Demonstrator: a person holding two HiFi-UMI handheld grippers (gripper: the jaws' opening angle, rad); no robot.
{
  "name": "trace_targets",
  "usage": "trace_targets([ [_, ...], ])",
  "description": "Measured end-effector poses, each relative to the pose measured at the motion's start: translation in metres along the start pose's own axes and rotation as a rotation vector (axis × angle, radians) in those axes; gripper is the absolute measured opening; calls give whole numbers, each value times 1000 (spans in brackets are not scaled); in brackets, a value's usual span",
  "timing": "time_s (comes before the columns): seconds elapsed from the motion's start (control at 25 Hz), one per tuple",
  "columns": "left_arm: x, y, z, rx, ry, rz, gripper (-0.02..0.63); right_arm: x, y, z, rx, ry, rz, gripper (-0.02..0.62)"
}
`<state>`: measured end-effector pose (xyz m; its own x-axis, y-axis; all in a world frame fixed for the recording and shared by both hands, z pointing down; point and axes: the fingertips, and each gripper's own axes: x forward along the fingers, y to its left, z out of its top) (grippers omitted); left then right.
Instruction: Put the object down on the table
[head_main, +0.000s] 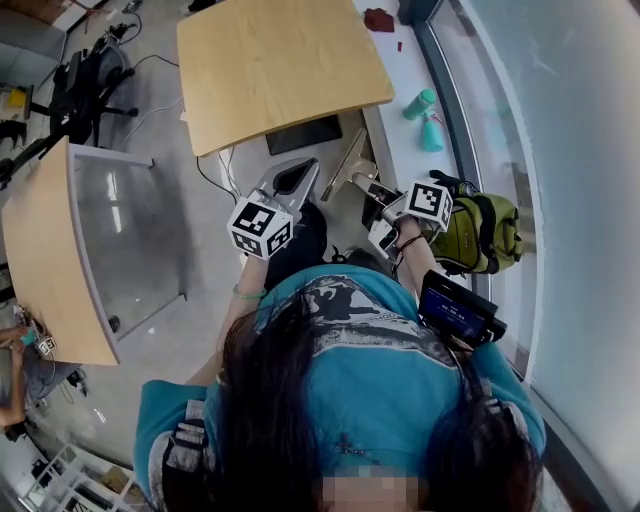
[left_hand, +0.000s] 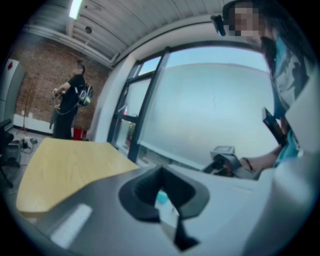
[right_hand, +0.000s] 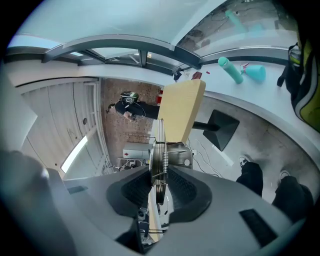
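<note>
Left gripper (left_hand: 162, 195): jaws a narrow slit apart, nothing between the pads. It is held in the air short of the near edge of the wooden table (head_main: 280, 60).

Right gripper (right_hand: 160, 182): pads pinch a thin metal object (right_hand: 161, 150), a flat plate standing on edge with a small coil spring on it. The object is off the table, in the air above the floor (head_main: 200, 270), near the table's near right corner and just right of its black base plate (head_main: 303, 133).

Table surface: pale wood top with rounded corners, on a dark post.

Right of the table: a white sill (head_main: 400, 80) runs under the curved frosted window (head_main: 560, 150). Two teal bottles (head_main: 420, 103) lie on the sill level with the table's near edge. A green backpack (head_main: 487, 232) sits nearer than the table, against the sill.

Left of the table: a second table (head_main: 45, 265) with a wood edge and a grey panel, well apart. A black office chair (head_main: 85, 85) stands off the table's far left corner, with cables trailing on the grey floor.

Beyond the table's far end: a brick wall (left_hand: 35, 85), and a person (left_hand: 70, 107) standing in front of it.
</note>
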<state>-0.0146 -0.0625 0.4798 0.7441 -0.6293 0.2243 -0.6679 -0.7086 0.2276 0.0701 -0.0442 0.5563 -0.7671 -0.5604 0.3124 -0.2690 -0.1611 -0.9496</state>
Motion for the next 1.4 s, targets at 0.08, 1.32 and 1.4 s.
trace_targets([
  [0.08,8,37,11,3,6,-11,3,33,12,18,15,-10,1,98],
  [1.32,78,263,71,-50,-7,-1,3,243,66,212,-12,-50,-79,98],
  [1.4,88,274,79,-61,-17,23,3,255,65,238,-29,-36,-90,98],
])
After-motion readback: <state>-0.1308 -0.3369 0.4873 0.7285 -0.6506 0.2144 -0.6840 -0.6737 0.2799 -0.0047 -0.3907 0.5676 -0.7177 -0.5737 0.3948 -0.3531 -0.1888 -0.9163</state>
